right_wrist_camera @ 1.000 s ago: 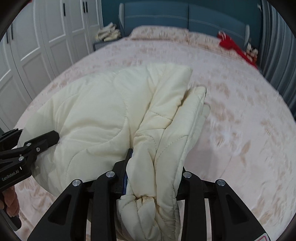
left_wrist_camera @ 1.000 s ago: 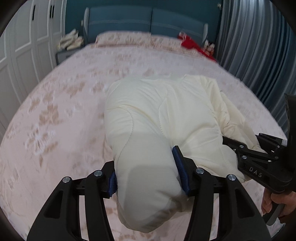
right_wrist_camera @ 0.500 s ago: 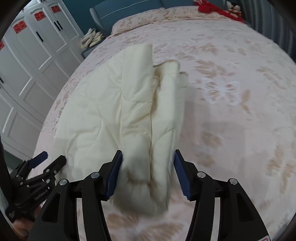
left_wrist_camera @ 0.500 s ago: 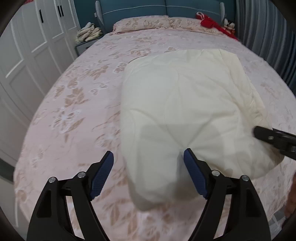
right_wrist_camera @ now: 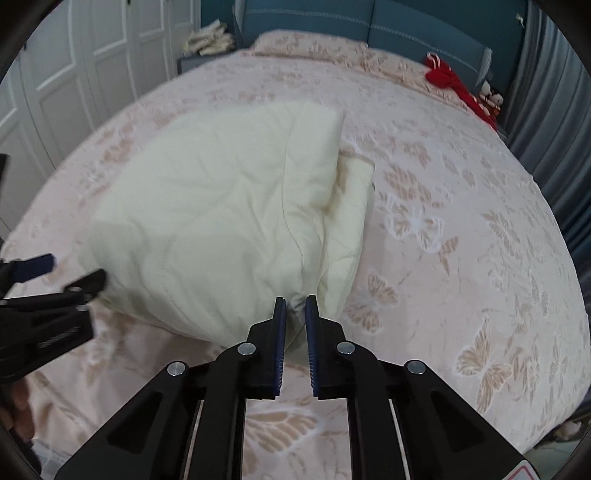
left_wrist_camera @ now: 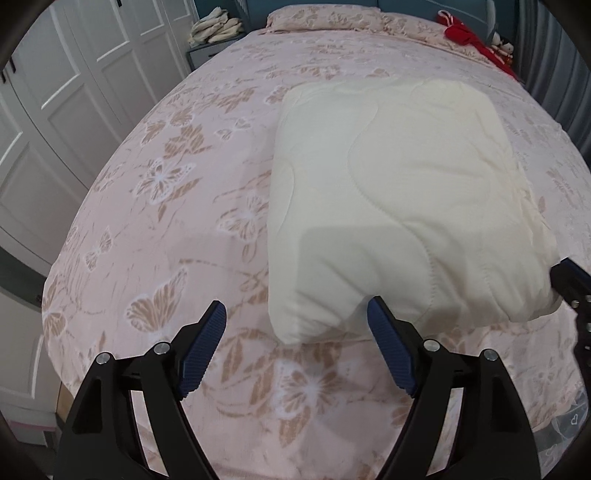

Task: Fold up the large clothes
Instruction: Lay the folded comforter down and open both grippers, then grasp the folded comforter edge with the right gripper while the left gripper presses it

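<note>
A cream quilted garment [left_wrist_camera: 395, 192] lies folded into a thick rectangular bundle on the pink floral bed [left_wrist_camera: 177, 206]. My left gripper [left_wrist_camera: 295, 317] is open and empty, just short of the bundle's near left corner. In the right wrist view the bundle [right_wrist_camera: 221, 221] lies ahead with folded layers at its right side. My right gripper [right_wrist_camera: 294, 306] has its jaws nearly together, holding nothing, at the bundle's near right corner. The left gripper shows at the left edge of the right wrist view [right_wrist_camera: 55, 273].
White wardrobe doors [left_wrist_camera: 74, 92] stand left of the bed. A blue headboard [right_wrist_camera: 369, 33] and pillows [left_wrist_camera: 332, 18] are at the far end. A red item [right_wrist_camera: 454, 88] lies at the far right. Grey curtains [right_wrist_camera: 554, 110] hang on the right. Folded clothes [left_wrist_camera: 214, 29] sit on a nightstand.
Both grippers let go of the garment and drew back toward the foot of the bed. The left jaws opened wide; the right jaws closed to a narrow gap. The bundle now rests flat.
</note>
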`<state>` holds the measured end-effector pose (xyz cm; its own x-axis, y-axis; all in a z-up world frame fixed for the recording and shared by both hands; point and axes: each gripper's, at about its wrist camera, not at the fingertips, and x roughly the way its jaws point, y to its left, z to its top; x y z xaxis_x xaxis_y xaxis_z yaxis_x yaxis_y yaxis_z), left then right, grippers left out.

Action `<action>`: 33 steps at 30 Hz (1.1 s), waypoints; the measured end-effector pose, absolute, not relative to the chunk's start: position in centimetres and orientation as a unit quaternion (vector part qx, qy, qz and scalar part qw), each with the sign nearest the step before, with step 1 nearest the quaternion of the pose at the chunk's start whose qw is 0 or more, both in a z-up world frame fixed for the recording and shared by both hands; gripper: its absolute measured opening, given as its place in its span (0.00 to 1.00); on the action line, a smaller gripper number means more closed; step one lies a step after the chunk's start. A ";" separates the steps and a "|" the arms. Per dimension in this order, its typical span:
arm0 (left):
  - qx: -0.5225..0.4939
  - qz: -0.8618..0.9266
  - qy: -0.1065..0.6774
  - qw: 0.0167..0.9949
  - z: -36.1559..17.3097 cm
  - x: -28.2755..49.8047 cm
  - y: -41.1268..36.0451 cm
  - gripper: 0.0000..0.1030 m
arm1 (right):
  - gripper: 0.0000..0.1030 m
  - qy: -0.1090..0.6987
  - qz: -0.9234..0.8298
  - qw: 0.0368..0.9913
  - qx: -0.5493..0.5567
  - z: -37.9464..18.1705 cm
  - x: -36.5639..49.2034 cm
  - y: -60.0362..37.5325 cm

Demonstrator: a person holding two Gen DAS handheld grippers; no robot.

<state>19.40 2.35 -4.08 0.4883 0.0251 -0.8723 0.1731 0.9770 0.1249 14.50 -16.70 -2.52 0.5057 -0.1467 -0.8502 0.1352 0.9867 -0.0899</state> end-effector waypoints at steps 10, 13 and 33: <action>0.093 -0.040 0.537 0.838 -6.7 19.7 1.8 0.75 | 0.10 0.524 -0.089 0.847 0.003 -6.4 16.1 -17.3; 0.092 -0.037 0.548 0.830 -7.7 19.8 1.8 0.75 | 0.10 0.531 -0.090 0.842 0.012 -7.4 16.4 -17.5; 0.077 -0.025 0.508 0.857 -4.8 21.0 2.6 0.74 | 0.09 0.516 -0.063 0.850 0.092 -4.3 14.7 -20.1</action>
<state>20.95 2.58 -4.84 0.4818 0.0342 -0.8756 0.1214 0.9870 0.1054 14.66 -20.12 -4.29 0.4604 -0.0126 -0.8876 0.2022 0.9751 0.0911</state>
